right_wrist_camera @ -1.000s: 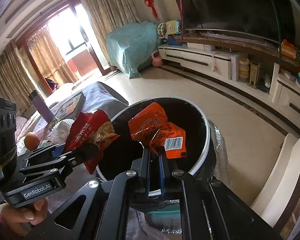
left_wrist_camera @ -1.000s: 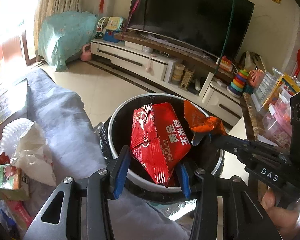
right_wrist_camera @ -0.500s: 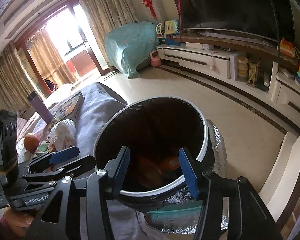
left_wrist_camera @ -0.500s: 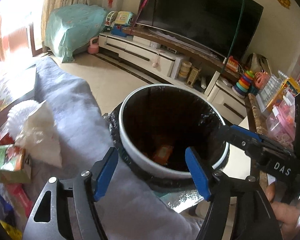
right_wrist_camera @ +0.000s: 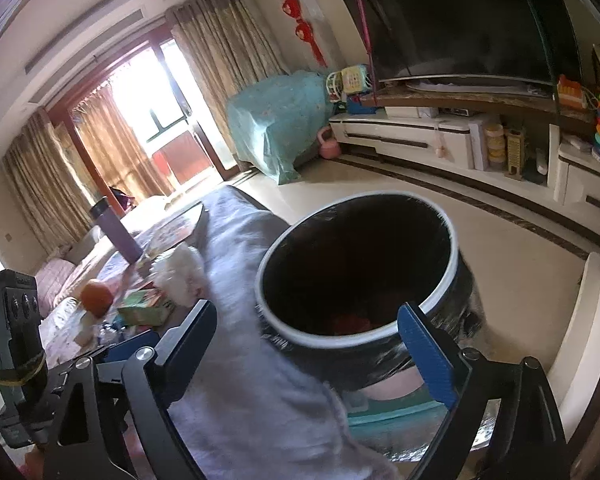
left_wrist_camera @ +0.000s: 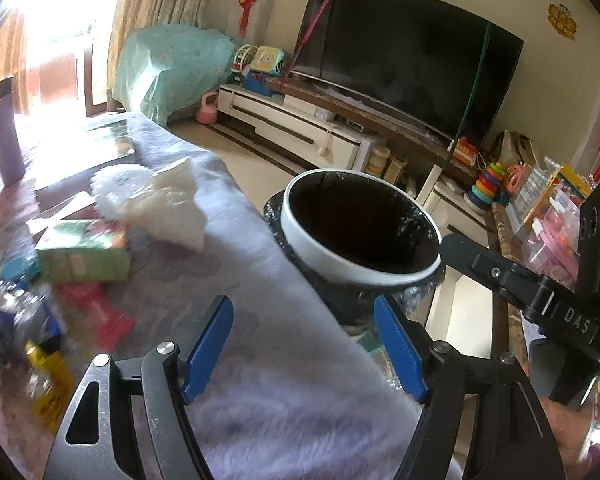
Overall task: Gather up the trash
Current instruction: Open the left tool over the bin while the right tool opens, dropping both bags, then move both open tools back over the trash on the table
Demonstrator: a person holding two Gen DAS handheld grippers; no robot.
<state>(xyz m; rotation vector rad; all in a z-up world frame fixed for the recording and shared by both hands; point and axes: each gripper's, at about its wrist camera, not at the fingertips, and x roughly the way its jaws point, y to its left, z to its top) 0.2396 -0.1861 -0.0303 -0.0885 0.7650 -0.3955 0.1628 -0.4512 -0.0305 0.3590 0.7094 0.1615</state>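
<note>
I see my left gripper (left_wrist_camera: 304, 344) wide open and empty above the grey cloth (left_wrist_camera: 260, 280). My right gripper (right_wrist_camera: 320, 344) is also wide open, holding nothing. The trash bin (right_wrist_camera: 452, 276) stands beside the table; something red (right_wrist_camera: 350, 322), maybe wrappers, lies inside.
</note>
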